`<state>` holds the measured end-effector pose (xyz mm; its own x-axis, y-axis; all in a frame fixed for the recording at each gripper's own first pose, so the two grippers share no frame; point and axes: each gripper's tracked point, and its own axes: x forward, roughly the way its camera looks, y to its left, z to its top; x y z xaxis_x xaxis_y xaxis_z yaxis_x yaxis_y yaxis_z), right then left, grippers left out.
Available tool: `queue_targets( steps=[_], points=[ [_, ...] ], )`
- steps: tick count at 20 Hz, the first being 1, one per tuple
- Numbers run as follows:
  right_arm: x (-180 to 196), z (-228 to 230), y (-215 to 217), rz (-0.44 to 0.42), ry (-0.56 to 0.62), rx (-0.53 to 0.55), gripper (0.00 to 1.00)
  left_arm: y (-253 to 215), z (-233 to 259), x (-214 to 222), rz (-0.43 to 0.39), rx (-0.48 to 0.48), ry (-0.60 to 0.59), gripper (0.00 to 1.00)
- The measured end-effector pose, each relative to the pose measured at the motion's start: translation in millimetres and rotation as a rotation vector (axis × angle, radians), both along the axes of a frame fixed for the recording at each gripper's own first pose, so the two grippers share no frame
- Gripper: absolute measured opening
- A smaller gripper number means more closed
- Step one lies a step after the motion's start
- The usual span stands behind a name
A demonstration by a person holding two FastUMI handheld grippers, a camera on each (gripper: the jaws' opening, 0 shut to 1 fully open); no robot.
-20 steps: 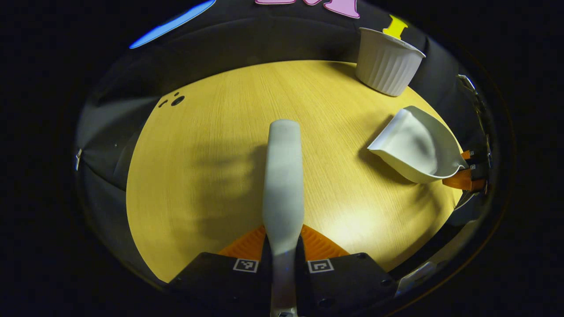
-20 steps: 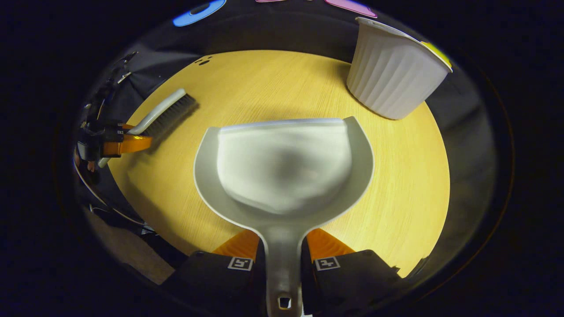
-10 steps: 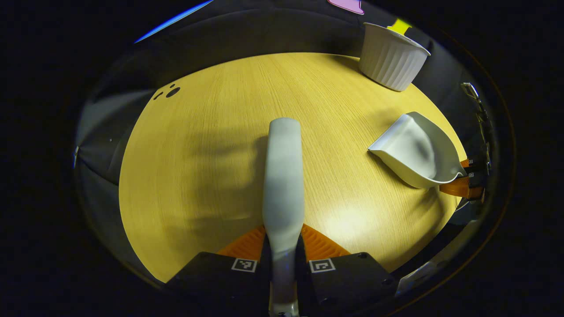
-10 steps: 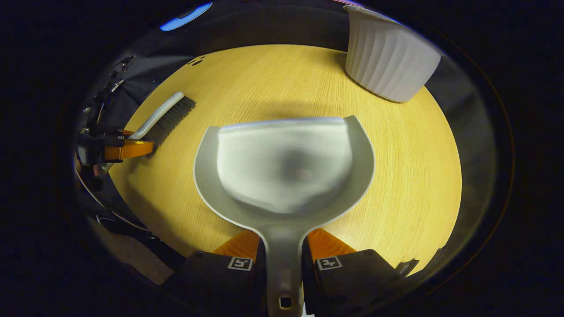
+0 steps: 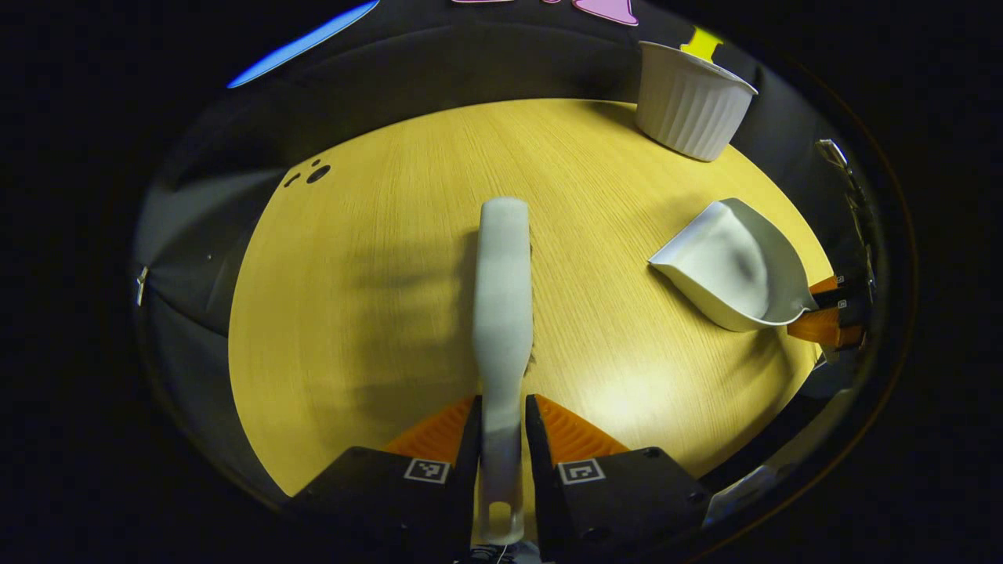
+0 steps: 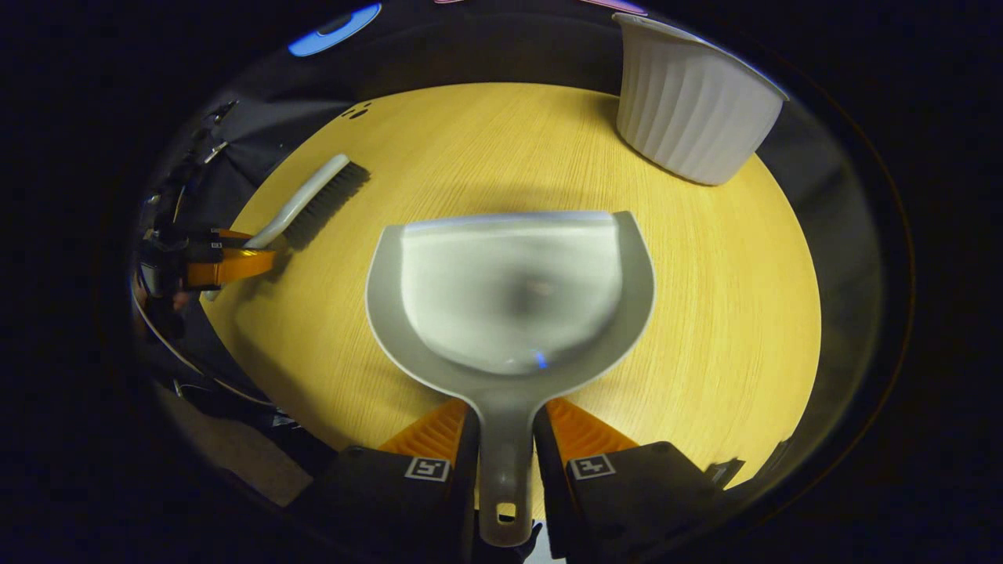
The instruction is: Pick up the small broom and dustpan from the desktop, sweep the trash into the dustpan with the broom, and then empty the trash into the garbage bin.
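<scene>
The small broom (image 5: 501,298) lies flat on the wooden table (image 5: 353,313), pointing away from me, bristles down. Its handle runs between the fingers of my left gripper (image 5: 501,403), which stands slightly open around it. The white dustpan (image 6: 509,290) rests on the table with an empty scoop. Its handle lies between the fingers of my right gripper (image 6: 505,407), also slightly open. In the left gripper view the dustpan (image 5: 733,262) sits at the right. In the right gripper view the broom (image 6: 313,202) sits at the left. The white ribbed garbage bin (image 6: 689,110) stands at the back right.
The garbage bin (image 5: 689,102) stands at the table's far right edge, against the black cloth wall. Small dark holes (image 5: 313,172) mark the table's far left. Bare wood lies between broom and dustpan.
Both grippers' jaws have widened a little and drawn back along the handles, so each handle's end hole now shows. Broom and dustpan have settled onto the table.
</scene>
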<state>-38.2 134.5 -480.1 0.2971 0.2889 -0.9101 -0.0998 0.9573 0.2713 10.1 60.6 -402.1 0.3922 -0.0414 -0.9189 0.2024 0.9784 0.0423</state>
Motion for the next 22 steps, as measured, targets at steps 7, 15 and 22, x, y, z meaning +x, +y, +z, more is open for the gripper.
queue_targets(
  steps=[7, 15, 22],
  points=[
    [5, 67, -21, -0.044, -0.134, 0.023, 0.43, -12, 46, -12, 0.014, -0.055, -0.068, 0.36],
    [68, 163, -42, -0.125, -0.460, 0.020, 0.43, -43, 168, 53, 0.012, -0.170, -0.411, 0.36],
    [114, 258, -70, -0.152, -0.759, -0.074, 0.42, -69, 263, 87, -0.037, -0.247, -0.651, 0.37]
  ],
)
